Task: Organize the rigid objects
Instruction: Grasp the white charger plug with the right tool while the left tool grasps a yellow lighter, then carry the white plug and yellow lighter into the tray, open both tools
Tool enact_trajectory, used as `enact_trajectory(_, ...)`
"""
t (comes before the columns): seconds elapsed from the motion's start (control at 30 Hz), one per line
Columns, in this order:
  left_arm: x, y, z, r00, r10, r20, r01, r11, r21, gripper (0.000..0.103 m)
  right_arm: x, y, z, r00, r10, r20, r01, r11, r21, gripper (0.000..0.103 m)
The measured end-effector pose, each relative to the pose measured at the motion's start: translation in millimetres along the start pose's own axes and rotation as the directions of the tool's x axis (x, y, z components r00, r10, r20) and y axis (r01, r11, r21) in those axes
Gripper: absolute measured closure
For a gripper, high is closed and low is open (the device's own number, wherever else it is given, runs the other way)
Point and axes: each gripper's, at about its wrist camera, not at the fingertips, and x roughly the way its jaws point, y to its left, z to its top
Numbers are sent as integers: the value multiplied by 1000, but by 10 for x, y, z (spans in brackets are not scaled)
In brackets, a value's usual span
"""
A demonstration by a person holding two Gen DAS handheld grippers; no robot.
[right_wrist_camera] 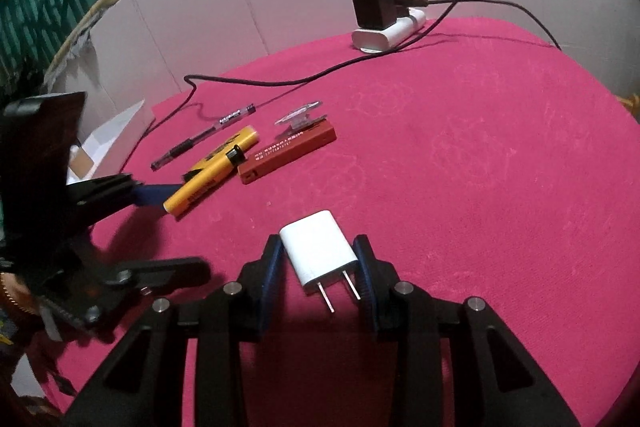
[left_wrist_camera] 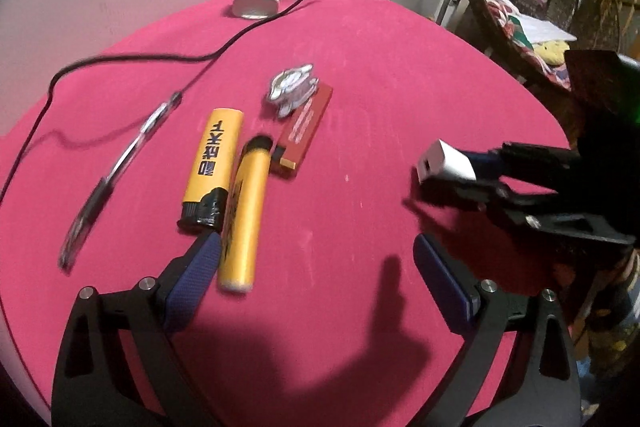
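Note:
On the pink cloth lie a yellow lighter (left_wrist_camera: pixel 214 163), a yellow tube (left_wrist_camera: pixel 244 215), a red flat box (left_wrist_camera: pixel 306 127), a small clear charm (left_wrist_camera: pixel 292 89) and a pen (left_wrist_camera: pixel 120 163), side by side. They also show in the right wrist view: the tube (right_wrist_camera: pixel 208 183), the red box (right_wrist_camera: pixel 288 151), the pen (right_wrist_camera: pixel 204 141). My left gripper (left_wrist_camera: pixel 316 263) is open and empty, its left finger beside the tube's near end. My right gripper (right_wrist_camera: pixel 318 259) is shut on a white charger plug (right_wrist_camera: pixel 318 251), held above the cloth; the plug also shows in the left wrist view (left_wrist_camera: pixel 444 161).
A white power strip (right_wrist_camera: pixel 388 31) with a black adapter (right_wrist_camera: pixel 372 1) and black cables stands at the table's back edge. A cable (left_wrist_camera: pixel 132 63) runs across the cloth near the pen. A white open box (right_wrist_camera: pixel 108 139) sits off the left edge. Clutter lies beyond the right side.

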Motion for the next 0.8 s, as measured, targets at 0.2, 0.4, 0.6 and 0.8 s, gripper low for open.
enact_trajectory(0.2,51,-64,41,991,129,30,-131,988,84,56,1,-2,-18,1000,8,4,-8,1000,13,68)
enact_trajectory(0.4,-76,26,-106,981,190,37,-192,980,61,85,11,11,-18,1000,1,4,-1,1000,12,68)
enact_trajectory(0.6,-191,-8,-301,967,247,67,-248,969,0,85,-27,70,-60,999,-26,22,26,1000,4,68)
enact_trajectory(0.8,-470,-96,-474,953,272,134,-271,962,-31,85,-191,193,-173,993,-54,102,54,999,1,68)
